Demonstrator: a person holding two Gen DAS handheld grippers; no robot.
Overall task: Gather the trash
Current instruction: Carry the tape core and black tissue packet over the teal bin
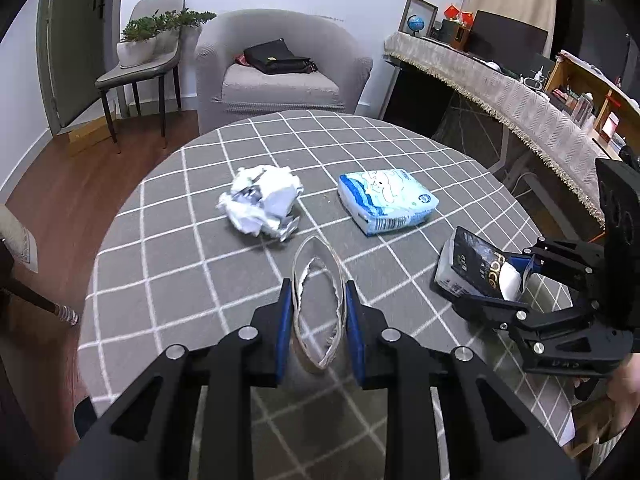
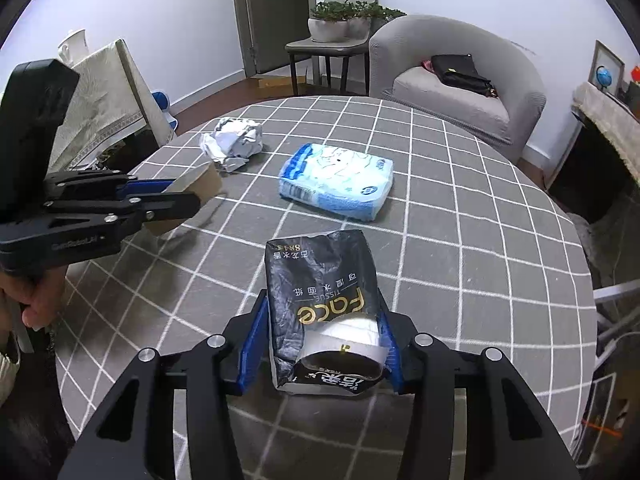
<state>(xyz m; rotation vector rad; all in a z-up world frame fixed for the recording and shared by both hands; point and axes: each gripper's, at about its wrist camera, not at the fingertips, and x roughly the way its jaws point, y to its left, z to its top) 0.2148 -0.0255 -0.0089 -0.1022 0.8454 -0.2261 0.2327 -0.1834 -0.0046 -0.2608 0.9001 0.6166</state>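
While its two blue pads are pressing in from both sides, the left gripper [image 1: 318, 304] is holding a squashed brown paper cup [image 1: 317, 300], so its jaws are closed most of the way around the cup. From the right wrist view, that same left gripper [image 2: 188, 196] is sitting at 9 o'clock with the paper cup [image 2: 200, 184] sticking out of its tip, just above the table. The right gripper [image 2: 320, 344] is squeezing a black tissue pack [image 2: 324, 304] with gold letters, and white tissue is poking out of the pack's near end. Its jaws are partly closed, touching the pack on both sides. From the left wrist view, the right gripper [image 1: 516, 284] is sitting at 3 o'clock with the black tissue pack [image 1: 472, 264] in its tip. Farther out on the round table with the gray checked cloth [image 1: 400, 152], a ball of crumpled white paper [image 1: 262, 204] is lying at 11 o'clock. A blue and white tissue pack [image 1: 386, 200] is lying near it at 1 o'clock, not touching it. Beyond the table, a gray armchair [image 1: 280, 72] is standing at 12 o'clock with a black bag [image 1: 276, 58] on its seat.
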